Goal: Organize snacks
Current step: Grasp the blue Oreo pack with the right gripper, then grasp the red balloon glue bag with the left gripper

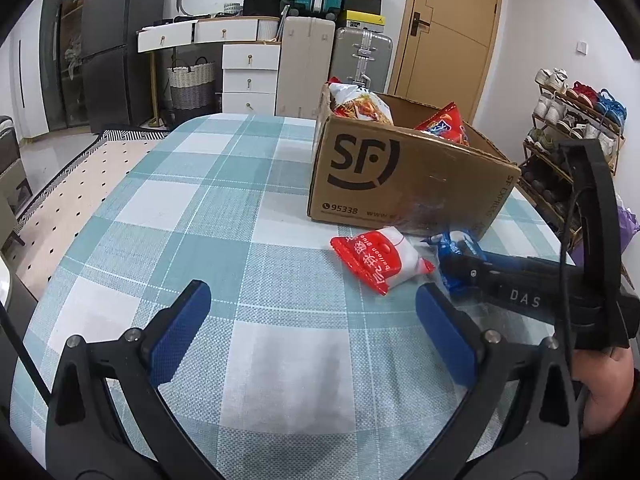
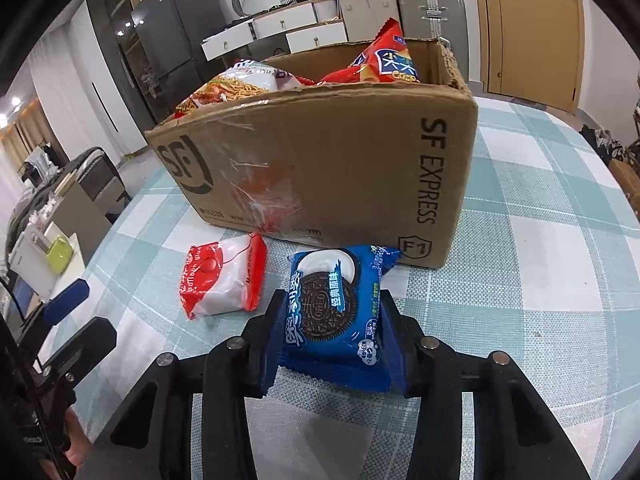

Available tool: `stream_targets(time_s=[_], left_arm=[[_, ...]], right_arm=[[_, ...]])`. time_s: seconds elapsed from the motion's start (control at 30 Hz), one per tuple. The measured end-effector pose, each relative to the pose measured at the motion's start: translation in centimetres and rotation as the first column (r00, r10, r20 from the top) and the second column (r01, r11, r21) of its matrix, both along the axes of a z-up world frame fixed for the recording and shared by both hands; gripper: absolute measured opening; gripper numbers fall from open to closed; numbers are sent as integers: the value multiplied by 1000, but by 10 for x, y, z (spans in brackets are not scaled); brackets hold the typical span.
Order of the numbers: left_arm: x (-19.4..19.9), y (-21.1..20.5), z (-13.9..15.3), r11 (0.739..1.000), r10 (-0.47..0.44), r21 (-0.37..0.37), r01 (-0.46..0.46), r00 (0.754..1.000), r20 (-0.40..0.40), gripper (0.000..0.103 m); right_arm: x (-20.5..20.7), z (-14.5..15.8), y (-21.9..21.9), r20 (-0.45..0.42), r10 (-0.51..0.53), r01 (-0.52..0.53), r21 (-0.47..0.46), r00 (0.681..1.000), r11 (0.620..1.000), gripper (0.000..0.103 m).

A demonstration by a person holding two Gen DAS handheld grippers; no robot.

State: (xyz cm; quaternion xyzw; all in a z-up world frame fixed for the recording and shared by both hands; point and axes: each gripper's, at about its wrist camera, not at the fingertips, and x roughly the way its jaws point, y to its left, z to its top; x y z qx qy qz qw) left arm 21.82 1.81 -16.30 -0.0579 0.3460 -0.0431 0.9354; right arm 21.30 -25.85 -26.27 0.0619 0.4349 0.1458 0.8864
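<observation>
A brown SF cardboard box (image 1: 400, 176) stands on the checked table and holds a noodle snack bag (image 1: 356, 104) and a red crisp bag (image 1: 444, 124). In front of it lie a red-and-white snack packet (image 1: 376, 260) and a blue Oreo packet (image 1: 456, 248). My right gripper (image 2: 332, 312) is shut on the Oreo packet (image 2: 336, 308), just in front of the box (image 2: 340, 160). The red-and-white packet (image 2: 224, 280) lies to its left. My left gripper (image 1: 312, 304) is open and empty, above the tablecloth, short of the packets.
The table (image 1: 200, 220) has a teal and white checked cloth. Behind it stand white drawers (image 1: 250, 76), suitcases (image 1: 360, 60), a dark fridge (image 1: 108, 40) and a wooden door (image 1: 448, 32). A shoe rack (image 1: 572, 128) stands at the right.
</observation>
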Motion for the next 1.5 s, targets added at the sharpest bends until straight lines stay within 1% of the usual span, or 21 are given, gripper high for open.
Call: stream_targets(time_s=[0.07, 0.13, 0.23, 0.3, 0.4, 0.47, 0.53, 0.6, 0.73, 0.83, 0.93, 1.07, 1.13, 1.23, 1.37, 1.5], left_arm=[[1, 1, -1, 1000, 4, -2, -4, 1000, -7, 102], [2, 1, -2, 1000, 8, -1, -8, 1000, -14, 102], [2, 2, -3, 1000, 12, 1, -12, 1000, -17, 102], [3, 2, -3, 1000, 15, 5, -15, 1000, -21, 102], [4, 2, -4, 1000, 19, 5, -19, 1000, -25, 102], [5, 2, -4, 1000, 19, 6, -19, 999, -31, 102], [6, 2, -5, 1000, 21, 9, -20, 999, -37, 102], [8, 1, -6, 1000, 21, 12, -20, 999, -46, 102], [10, -1, -8, 999, 20, 26, -19, 998, -59, 102], [13, 0, -11, 1000, 17, 21, -15, 997, -80, 102], [18, 2, -15, 1000, 23, 19, -21, 994, -109, 102], [24, -7, -19, 999, 4, 46, 3, 990, -138, 102], [26, -12, -20, 999, -24, 37, 29, 988, -150, 102], [36, -24, -19, 998, -48, 20, 53, 980, -196, 102], [57, -38, -16, 999, -29, 12, 33, 974, -223, 102], [81, -47, -22, 1000, -1, 22, 8, 961, -278, 102]], right_arm=[[-3, 2, -5, 16, -12, 12, 17, 1000, 1000, 43], [-10, 8, -11, 56, -30, 29, 29, 998, 999, 43], [-26, 22, -16, 151, -61, 55, 39, 987, 998, 43], [-38, 32, -16, 221, -63, 56, 40, 973, 998, 43], [-52, 37, -17, 253, -42, 33, 40, 966, 999, 43], [-63, 38, -20, 265, -36, 25, 45, 964, 999, 43], [-73, 38, -29, 256, -35, 19, 66, 966, 998, 43], [-80, 35, -38, 252, -60, 38, 89, 966, 995, 43], [-100, 36, -64, 270, -129, 89, 155, 954, 984, 43], [-104, 36, -71, 271, -147, 99, 181, 951, 978, 43], [-109, 37, -73, 286, -142, 89, 190, 948, 978, 43], [-114, 41, -73, 310, -128, 69, 195, 942, 978, 43], [-117, 42, -74, 317, -129, 65, 204, 939, 977, 43], [-118, 42, -77, 321, -131, 59, 223, 938, 973, 43], [-118, 42, -79, 320, -133, 58, 236, 938, 970, 43], [-119, 40, -82, 316, -140, 62, 247, 938, 967, 43]])
